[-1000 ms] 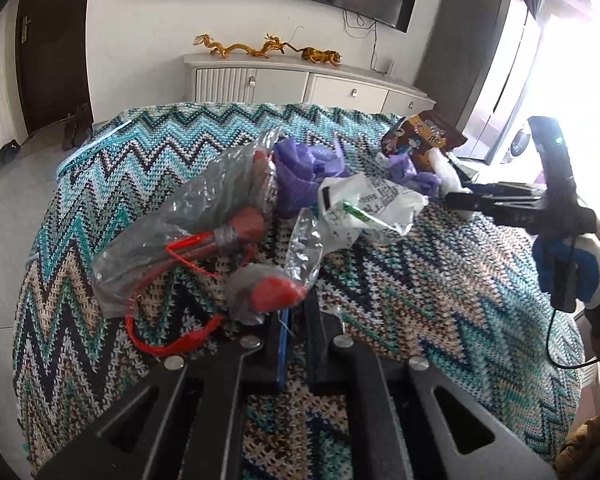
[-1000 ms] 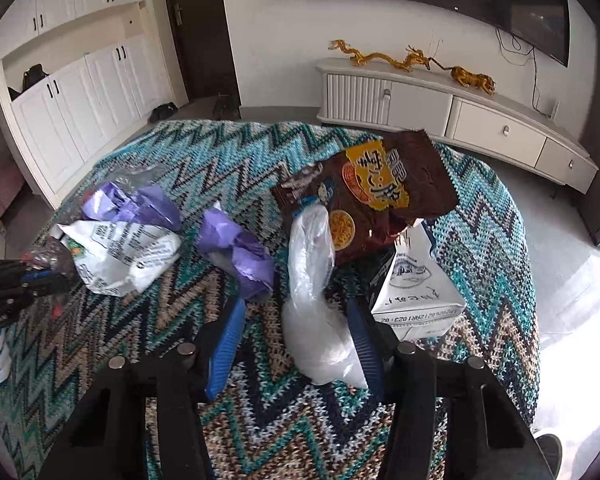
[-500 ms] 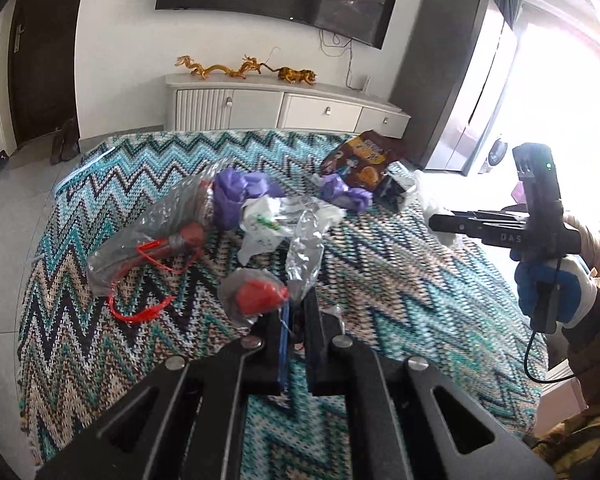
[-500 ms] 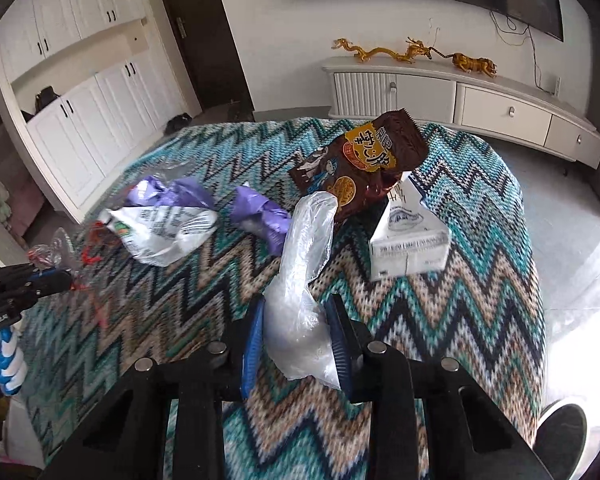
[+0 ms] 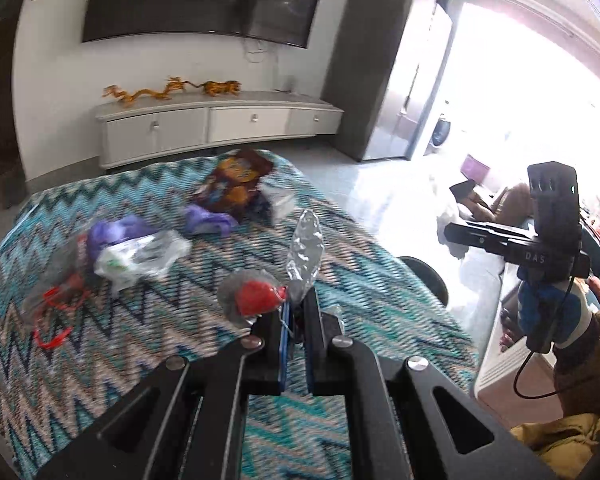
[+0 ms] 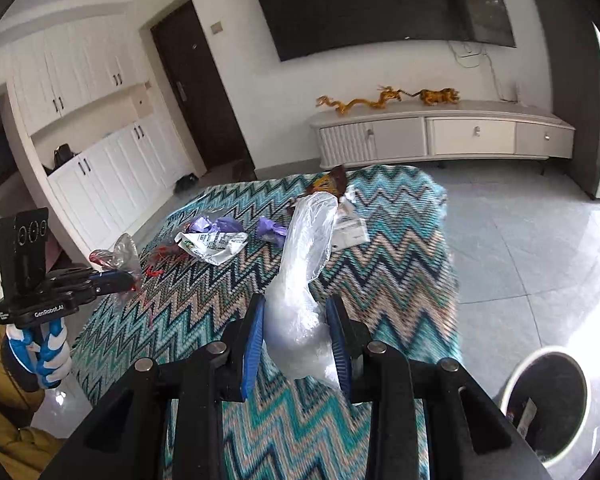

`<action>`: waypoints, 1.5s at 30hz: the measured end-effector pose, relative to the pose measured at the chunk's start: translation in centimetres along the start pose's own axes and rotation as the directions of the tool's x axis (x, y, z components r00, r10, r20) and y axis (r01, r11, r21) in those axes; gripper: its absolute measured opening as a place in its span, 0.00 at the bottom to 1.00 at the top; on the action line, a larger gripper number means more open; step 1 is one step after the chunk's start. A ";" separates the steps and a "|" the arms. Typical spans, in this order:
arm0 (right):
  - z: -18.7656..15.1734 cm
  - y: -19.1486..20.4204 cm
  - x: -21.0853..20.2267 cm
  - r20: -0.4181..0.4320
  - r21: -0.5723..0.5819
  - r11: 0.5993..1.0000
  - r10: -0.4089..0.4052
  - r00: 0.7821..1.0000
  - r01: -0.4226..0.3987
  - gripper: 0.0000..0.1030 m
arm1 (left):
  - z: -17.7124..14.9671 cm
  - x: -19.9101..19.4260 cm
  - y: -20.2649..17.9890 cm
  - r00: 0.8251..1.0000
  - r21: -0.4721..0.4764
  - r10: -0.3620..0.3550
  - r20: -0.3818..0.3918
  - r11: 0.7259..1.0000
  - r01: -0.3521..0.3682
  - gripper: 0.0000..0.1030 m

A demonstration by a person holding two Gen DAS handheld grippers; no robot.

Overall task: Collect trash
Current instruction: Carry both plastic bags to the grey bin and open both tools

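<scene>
My left gripper point(image 5: 295, 312) is shut on a clear plastic wrapper with a red lump inside point(image 5: 260, 296), held above the zigzag blanket point(image 5: 148, 332). It also shows in the right wrist view point(image 6: 116, 276). My right gripper point(image 6: 296, 332) is shut on a crumpled clear plastic bag point(image 6: 300, 280), lifted off the blanket. Still on the blanket lie a white printed bag point(image 5: 140, 256), two purple wrappers point(image 5: 208, 220), a brown snack bag point(image 5: 236, 180), a white carton point(image 6: 350, 230) and a clear bag with red cord point(image 5: 56, 308).
A round trash bin point(image 6: 548, 400) with a dark liner stands on the tiled floor at the lower right of the right wrist view. A white TV cabinet point(image 6: 440, 136) with gold dragon figures lines the far wall. White cupboards point(image 6: 100, 168) stand at the left.
Both grippers rose and drew back from the blanket with their trash. The right gripper closed on the clear bag and swung right, bringing the trash bin into view.
</scene>
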State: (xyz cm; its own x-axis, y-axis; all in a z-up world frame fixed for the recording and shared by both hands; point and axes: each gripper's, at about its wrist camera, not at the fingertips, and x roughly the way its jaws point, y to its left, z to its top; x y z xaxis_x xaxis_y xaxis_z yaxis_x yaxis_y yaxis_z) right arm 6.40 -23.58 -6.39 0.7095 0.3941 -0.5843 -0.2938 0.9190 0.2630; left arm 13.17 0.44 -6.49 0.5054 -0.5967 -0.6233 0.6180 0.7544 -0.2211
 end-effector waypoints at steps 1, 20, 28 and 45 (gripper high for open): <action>-0.4 -0.6 -1.0 0.011 0.015 1.000 -0.015 1.000 0.014 0.28 | 0.4 0.7 -1.1 1.000 0.015 -0.018 -0.010 1.000 0.018 0.05; -10.0 -24.1 -9.4 -0.041 0.490 0.801 -0.373 0.927 0.344 0.29 | 9.7 29.0 -26.6 0.895 0.102 -0.282 -0.347 0.937 0.335 0.06; -12.7 -31.7 -6.9 -0.122 0.558 0.733 -0.391 0.912 0.389 0.29 | 9.7 39.0 -29.4 0.861 0.038 -0.289 -0.418 0.942 0.334 0.07; -14.9 -35.1 -3.5 -0.249 0.574 0.648 -0.445 0.860 0.501 0.53 | 8.4 43.4 -28.8 0.824 -0.087 -0.350 -0.445 0.933 0.350 0.44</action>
State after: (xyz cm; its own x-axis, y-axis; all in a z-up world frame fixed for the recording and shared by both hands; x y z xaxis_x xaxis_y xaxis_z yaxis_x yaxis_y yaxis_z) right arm 4.71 -56.99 -25.04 0.5816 -0.0666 -0.8107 0.5328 0.7843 0.3177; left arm 22.39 -49.44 -20.88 -0.0679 -0.6342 -0.7702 0.7012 0.5188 -0.4891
